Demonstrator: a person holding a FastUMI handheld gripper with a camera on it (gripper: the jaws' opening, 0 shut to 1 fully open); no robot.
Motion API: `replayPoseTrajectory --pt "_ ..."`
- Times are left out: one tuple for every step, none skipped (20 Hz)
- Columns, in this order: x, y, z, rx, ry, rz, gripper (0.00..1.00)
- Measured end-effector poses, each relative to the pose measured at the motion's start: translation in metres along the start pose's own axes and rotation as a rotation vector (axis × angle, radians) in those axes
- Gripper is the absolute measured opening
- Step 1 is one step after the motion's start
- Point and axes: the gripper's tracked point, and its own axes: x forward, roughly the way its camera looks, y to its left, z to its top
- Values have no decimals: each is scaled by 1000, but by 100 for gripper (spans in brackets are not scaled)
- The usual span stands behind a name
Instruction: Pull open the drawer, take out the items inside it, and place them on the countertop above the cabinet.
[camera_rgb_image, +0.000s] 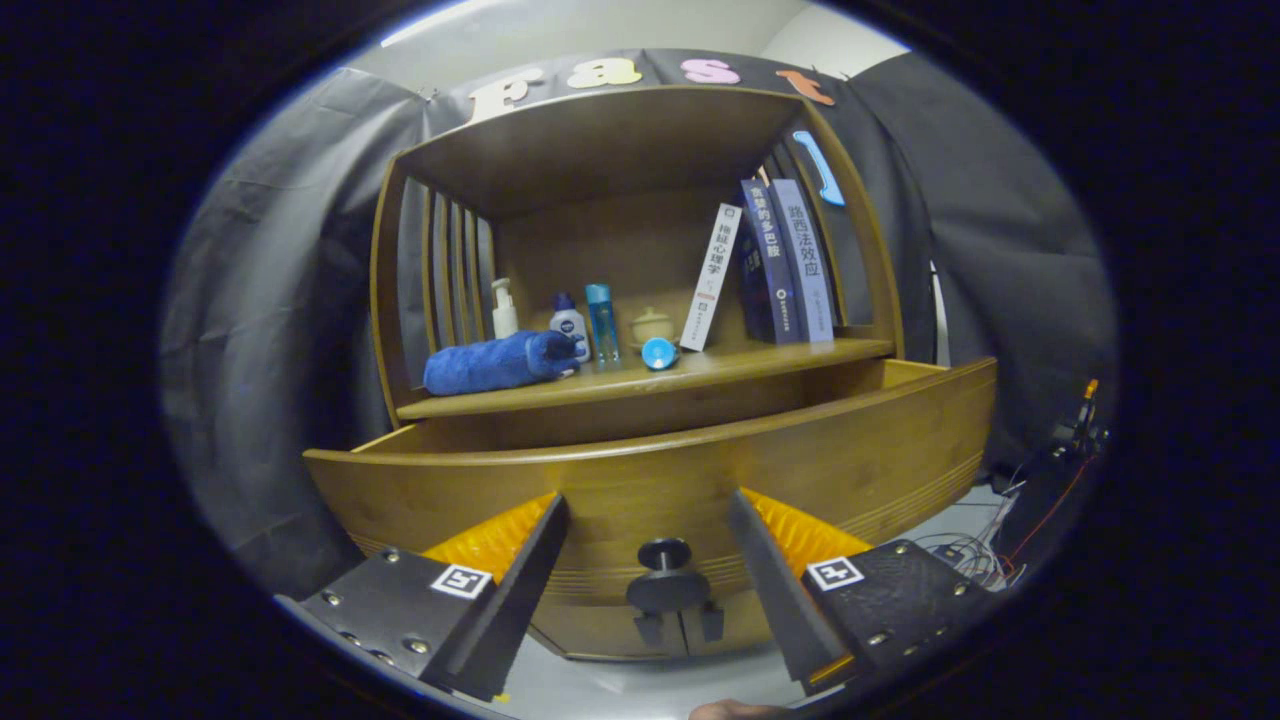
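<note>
The wooden drawer stands pulled out toward me from the cabinet, its curved front panel right in front of the fingers. Its round dark knob sits between my two fingers, untouched by either. My gripper is open, with nothing held; the fingertips lie close to the drawer front. The drawer's inside is hidden behind its front panel. Above it runs the countertop, which carries a rolled blue towel, a pump bottle, two small bottles, a small lidded jar, a blue cup on its side and several books.
The cabinet's upper shelf frame with slatted sides encloses the countertop. A second pair of dark handles shows on the cabinet doors below the knob. Cables lie on the floor to the right. Dark cloth hangs behind and beside the cabinet.
</note>
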Motion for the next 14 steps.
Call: replayPoseTrajectory --pt "9 1 1 -1 3 0 99" --pt "16 1 1 -3 -2 -1 99" --pt "24 2 2 -6 -3 -2 99" --pt "34 3 2 -7 -6 -1 99" --pt "39 4 1 -20 -8 -2 99" --pt "47 4 1 -39 -14 -5 99" --pt "58 4 1 -65 -14 -9 99" --pt "65 4 0 -93 -8 -13 99" --pt "72 5 -1 -114 -3 -16 99" --pt "76 5 -2 -117 -4 -18 99" --pt "81 5 0 -109 -11 -19 99" --pt "85 6 0 -99 -18 -20 99" --pt "87 6 -1 -86 -24 -21 99" --pt "90 6 -1 -76 -36 -20 99"
